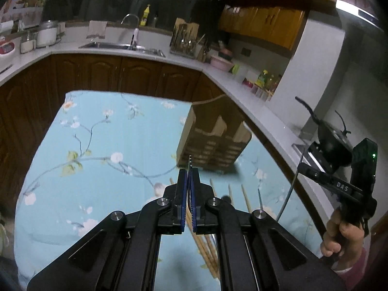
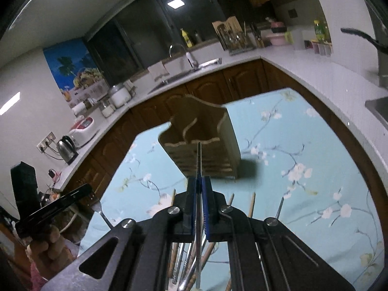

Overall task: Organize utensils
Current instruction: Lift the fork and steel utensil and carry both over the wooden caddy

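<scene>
Floral tablecloth (image 1: 101,131) – pale blue, covering the table below both grippers. Left gripper (image 1: 189,169) – jaws clamped on a fork (image 2: 98,208); from its own camera only the tine tips showed edge-on above the blue pads, while the right wrist view showed the fork head sticking out of it at lower left. Wooden utensil holder (image 1: 213,140) – upright on the cloth, compartments open at the top, just beyond both grippers. Chopsticks and metal utensils (image 1: 245,194) – lying loose on the cloth, near the holder and under the grippers. Right gripper (image 2: 199,181) – jaws clamped on a thin metal utensil (image 2: 199,155), type unclear, its tip lying across the holder's front in that view.
</scene>
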`<action>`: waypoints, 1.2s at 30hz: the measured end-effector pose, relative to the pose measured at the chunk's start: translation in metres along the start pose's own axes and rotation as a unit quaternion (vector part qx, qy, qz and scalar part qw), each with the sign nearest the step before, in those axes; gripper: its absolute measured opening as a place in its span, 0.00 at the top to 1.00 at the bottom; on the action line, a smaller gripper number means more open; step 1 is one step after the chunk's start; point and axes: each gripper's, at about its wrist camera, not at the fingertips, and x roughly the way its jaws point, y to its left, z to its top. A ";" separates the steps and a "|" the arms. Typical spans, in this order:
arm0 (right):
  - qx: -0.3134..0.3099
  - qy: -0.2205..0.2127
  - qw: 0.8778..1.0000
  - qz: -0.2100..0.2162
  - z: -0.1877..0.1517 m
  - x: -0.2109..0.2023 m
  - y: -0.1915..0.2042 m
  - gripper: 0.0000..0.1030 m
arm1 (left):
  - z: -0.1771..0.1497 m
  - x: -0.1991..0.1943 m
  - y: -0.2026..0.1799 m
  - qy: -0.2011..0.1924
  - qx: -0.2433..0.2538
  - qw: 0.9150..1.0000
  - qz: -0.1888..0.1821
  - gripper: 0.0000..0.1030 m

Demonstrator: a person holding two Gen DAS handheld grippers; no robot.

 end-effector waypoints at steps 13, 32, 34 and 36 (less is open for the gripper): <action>-0.003 -0.083 0.997 -0.004 0.051 -0.006 0.001 0.96 | 0.055 0.007 -0.010 -0.062 0.010 0.997 0.034 0.98; -0.004 -0.222 0.974 -0.043 0.131 0.069 -0.009 0.96 | 0.145 0.121 -0.030 -0.135 0.051 0.982 0.120 0.98; -0.001 -0.220 0.974 -0.044 0.125 0.081 -0.012 0.96 | 0.139 0.140 -0.030 -0.123 0.056 0.984 0.118 0.98; -0.002 -0.219 0.975 -0.046 0.110 0.095 -0.016 0.95 | 0.131 0.158 -0.031 -0.109 0.060 0.985 0.118 0.98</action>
